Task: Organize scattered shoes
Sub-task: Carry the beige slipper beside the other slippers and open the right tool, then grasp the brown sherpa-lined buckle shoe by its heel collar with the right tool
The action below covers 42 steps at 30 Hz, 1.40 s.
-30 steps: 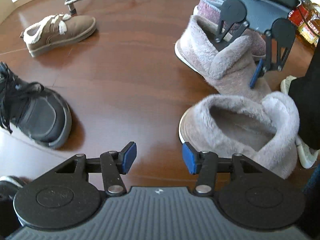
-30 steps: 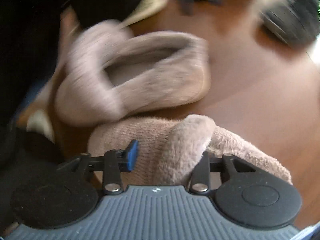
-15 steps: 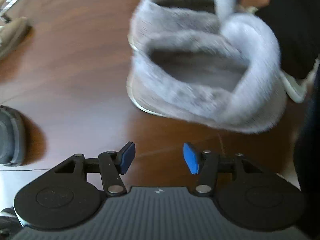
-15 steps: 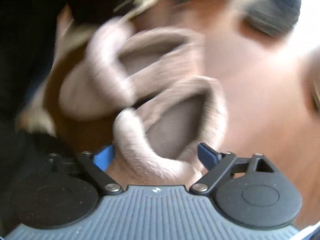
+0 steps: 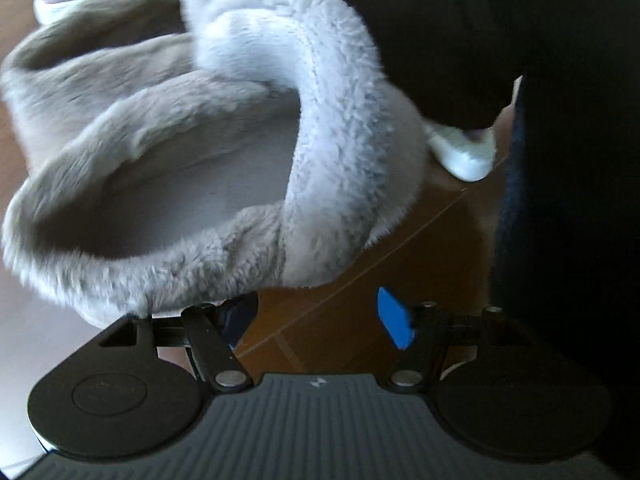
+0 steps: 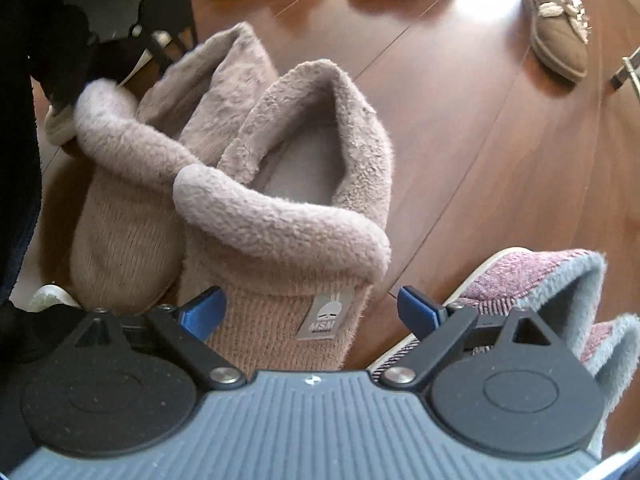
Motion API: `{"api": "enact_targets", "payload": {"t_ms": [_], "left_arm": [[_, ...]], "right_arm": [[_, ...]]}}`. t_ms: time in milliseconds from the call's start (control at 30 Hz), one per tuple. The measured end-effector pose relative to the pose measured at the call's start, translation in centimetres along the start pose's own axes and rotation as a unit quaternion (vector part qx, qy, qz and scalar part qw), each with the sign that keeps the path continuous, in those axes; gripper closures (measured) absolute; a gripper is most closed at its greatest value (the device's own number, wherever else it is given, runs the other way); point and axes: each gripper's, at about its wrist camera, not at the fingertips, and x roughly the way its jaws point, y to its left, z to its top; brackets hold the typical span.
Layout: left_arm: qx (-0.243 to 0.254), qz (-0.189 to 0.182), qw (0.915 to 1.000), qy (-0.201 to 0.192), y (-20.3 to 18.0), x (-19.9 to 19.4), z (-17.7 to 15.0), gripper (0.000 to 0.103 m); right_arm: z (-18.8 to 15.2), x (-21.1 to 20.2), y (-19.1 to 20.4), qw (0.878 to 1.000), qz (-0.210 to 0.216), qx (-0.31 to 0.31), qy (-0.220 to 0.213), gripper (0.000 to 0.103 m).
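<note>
Now the right gripper (image 6: 310,308) is seen w/ jaws spread, fluffy slipper (image 6: 288,216) let go since 1 s ago: it's set on the floor (image 6: 480,128) touching its mate (image 6: 132,184), so 1 pair is judged sorted. Left gripper (image 5: 320,316): jaws open, empty, close to the mate's cuff. Only the right view shows a brown shoe (image 6: 558,24) well apart.

"MSM" on the plush slipper's tag (image 6: 327,314)

We see the fluffy slippers (image 6: 280,200) side by side, blocking ahead of the right tool (image 6: 310,308); purple slipper (image 6: 560,280) crowds its right. Bare floor (image 6: 480,120) beyond lies open up to the brown shoe (image 6: 558,24).
</note>
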Motion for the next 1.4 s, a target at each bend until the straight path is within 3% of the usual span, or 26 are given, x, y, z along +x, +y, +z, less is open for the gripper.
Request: {"api": "enact_targets", "payload": {"t_ms": [167,233,367,467,567,633,800,867,967,1000,1067,1200,1267,1333,1400], "left_arm": [[-0.027,-0.010,0.9996,-0.008,0.3,-0.6,0.2,0.038],[-0.035,-0.003,0.9993,-0.016,0.5,-0.8,0.6,0.039],[-0.037,-0.002,0.9992,-0.015,0.4,-1.1,0.5,0.039],[-0.039,0.007,0.9990,-0.019,0.3,-1.9,-0.2,0.039],[-0.055,0.039,0.9973,-0.029,0.6,-3.7,-1.6,0.038],[-0.090,0.077,0.9919,-0.046,1.2,-6.2,-2.9,0.038],[-0.183,0.155,0.9645,-0.110,2.6,-12.7,-5.8,0.038],[-0.220,0.185,0.9482,-0.135,3.1,-15.3,-6.9,0.038],[-0.273,0.230,0.9183,-0.171,4.0,-19.2,-8.6,0.037],[-0.288,0.243,0.9080,-0.183,4.2,-20.6,-9.0,0.036],[-0.288,0.261,0.8986,-0.203,4.3,-22.8,-8.7,0.034],[-0.299,0.290,0.8752,-0.246,5.2,-25.5,-7.7,0.033],[-0.319,0.296,0.8608,-0.264,6.4,-25.6,-6.7,0.032],[-0.346,0.289,0.8502,-0.271,7.8,-25.5,-6.5,0.031],[-0.382,0.290,0.8351,-0.269,9.9,-25.3,-6.5,0.031]], "right_arm": [[-1.1,0.1,1.1,1.000,0.003,0.023,-0.008,0.014],[-1.5,0.2,1.5,0.999,0.004,0.032,-0.011,0.009],[-1.9,-0.3,2.4,1.000,-0.014,0.020,-0.012,0.011],[-2.0,-1.1,1.6,0.998,0.000,0.064,-0.024,0.011],[-2.3,-3.1,0.8,0.996,-0.006,0.085,-0.039,0.011],[-2.4,-4.3,0.2,0.992,-0.011,0.108,-0.059,0.011],[-2.0,-6.7,-1.9,0.969,-0.031,0.203,-0.137,0.011],[-1.2,-7.5,-3.1,0.950,-0.044,0.250,-0.179,0.011],[1.8,-7.2,-5.2,0.934,-0.070,0.288,-0.198,0.011],[2.3,-7.1,-5.8,0.932,-0.075,0.293,-0.200,0.011],[3.9,-6.3,-7.6,0.929,-0.083,0.299,-0.204,0.011],[10.5,-3.2,-13.2,0.934,-0.119,0.263,-0.209,0.014],[13.6,-1.6,-15.2,0.937,-0.122,0.249,-0.215,0.022],[16.8,-0.4,-16.9,0.940,-0.131,0.227,-0.220,0.050],[20.6,0.9,-18.3,0.943,-0.154,0.196,-0.221,0.064]]}}
